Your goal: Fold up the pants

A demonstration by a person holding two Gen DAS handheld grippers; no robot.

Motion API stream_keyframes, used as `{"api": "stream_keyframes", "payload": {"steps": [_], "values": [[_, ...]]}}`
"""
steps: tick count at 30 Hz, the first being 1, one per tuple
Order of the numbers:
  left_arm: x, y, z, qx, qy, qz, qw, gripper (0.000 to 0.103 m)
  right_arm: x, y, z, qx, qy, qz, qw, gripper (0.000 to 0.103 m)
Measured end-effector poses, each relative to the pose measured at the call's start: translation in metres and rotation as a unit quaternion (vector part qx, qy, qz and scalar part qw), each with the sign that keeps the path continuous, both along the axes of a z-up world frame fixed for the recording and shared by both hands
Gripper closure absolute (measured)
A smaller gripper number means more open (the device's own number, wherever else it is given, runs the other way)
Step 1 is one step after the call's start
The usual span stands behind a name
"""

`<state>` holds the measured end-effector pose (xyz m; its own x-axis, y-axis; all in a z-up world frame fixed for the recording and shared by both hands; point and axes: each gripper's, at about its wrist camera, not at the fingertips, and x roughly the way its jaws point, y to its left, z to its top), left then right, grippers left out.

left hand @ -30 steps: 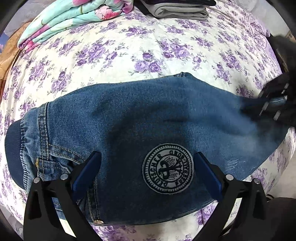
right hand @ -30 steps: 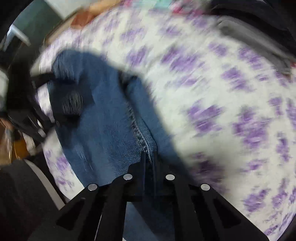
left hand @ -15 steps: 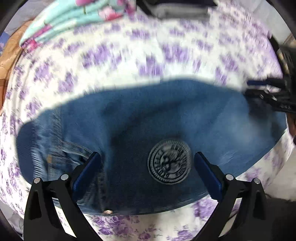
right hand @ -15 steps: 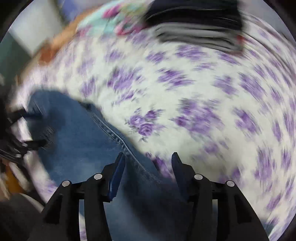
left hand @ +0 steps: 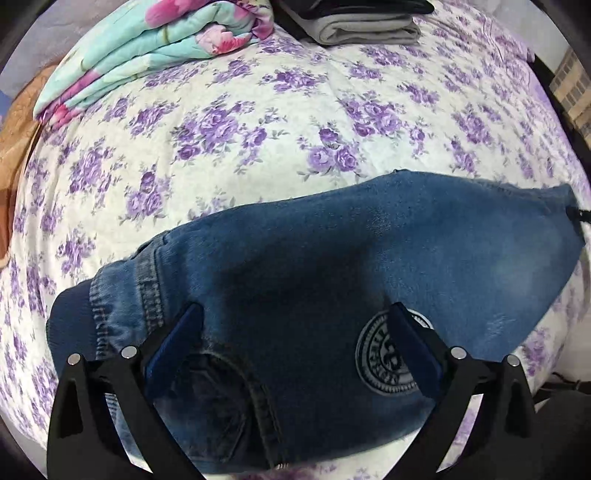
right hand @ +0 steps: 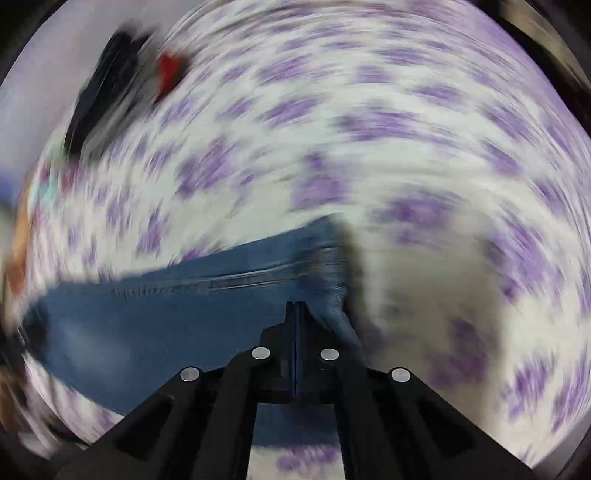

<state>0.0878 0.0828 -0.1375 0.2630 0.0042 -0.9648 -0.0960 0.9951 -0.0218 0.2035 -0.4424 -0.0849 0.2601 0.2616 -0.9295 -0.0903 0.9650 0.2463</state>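
Note:
Blue denim pants (left hand: 332, 266) lie folded lengthwise on the purple-flowered bedspread (left hand: 258, 122), waistband at the left, a round grey patch (left hand: 388, 358) near the front. My left gripper (left hand: 295, 328) is open and hovers just over the hip area with nothing between its blue pads. In the blurred right wrist view the pants (right hand: 155, 314) stretch to the left and my right gripper (right hand: 297, 314) has its fingers pressed together at the leg end; whether denim is pinched between them is not clear.
A folded teal and pink floral blanket (left hand: 147, 48) lies at the back left. A stack of folded grey and dark clothes (left hand: 362, 22) sits at the back centre. The bed's front edge runs just below the pants.
My right gripper opened half a second ago and is now shut again at the leg end, swinging fast. My left gripper shifted left, from around the patch toward the pocket area.

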Motion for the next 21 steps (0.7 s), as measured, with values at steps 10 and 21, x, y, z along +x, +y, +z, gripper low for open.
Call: {"api": "stream_keyframes", "payload": {"steps": [10, 21], "values": [[-0.036, 0.013, 0.003, 0.007, -0.014, 0.003, 0.9999, 0.005, -0.051, -0.056, 0.02, 0.057, -0.025, -0.134, 0.989, 0.018], [-0.052, 0.021, -0.011, -0.019, -0.02, 0.017, 0.9995, 0.004, -0.05, -0.039, -0.04, 0.185, 0.034, -0.241, 0.952, 0.076]]}}
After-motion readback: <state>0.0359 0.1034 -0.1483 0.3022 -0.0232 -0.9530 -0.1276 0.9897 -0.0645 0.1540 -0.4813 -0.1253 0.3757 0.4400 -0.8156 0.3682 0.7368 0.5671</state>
